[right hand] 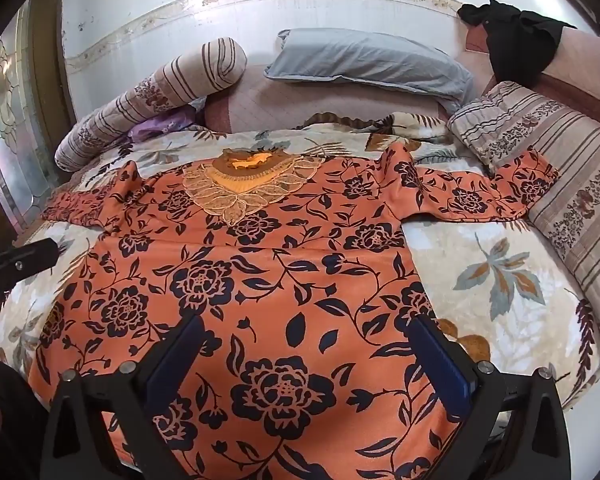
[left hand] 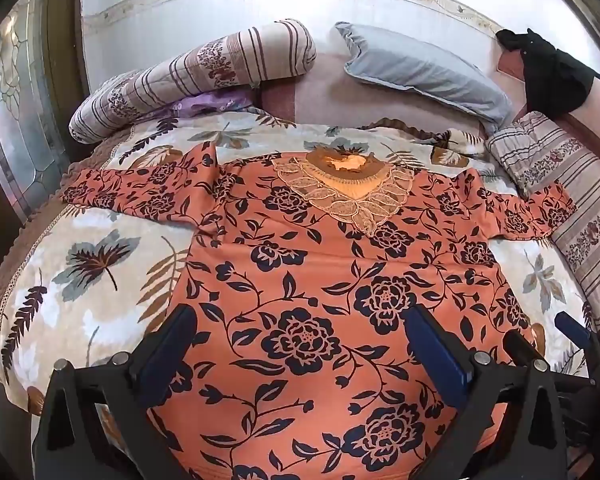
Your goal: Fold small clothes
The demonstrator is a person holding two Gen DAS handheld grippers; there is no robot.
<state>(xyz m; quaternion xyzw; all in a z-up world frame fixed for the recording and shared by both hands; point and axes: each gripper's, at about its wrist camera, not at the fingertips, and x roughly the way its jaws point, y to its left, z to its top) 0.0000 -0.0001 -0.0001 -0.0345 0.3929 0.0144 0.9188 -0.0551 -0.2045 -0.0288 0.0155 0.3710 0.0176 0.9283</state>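
Nearest me, my left gripper and right gripper both hang released, jaws wide, grasping nothing, over the hem of the orange floral top. It lies flat on the leaf-print blanket, sleeves toward nine and three o'clock. At twelve o'clock beyond lies a grey pillow.

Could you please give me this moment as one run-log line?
stage: pre-fold | orange floral top: spread flat on bed, sleeves out | left gripper: open, empty | right gripper: open, empty
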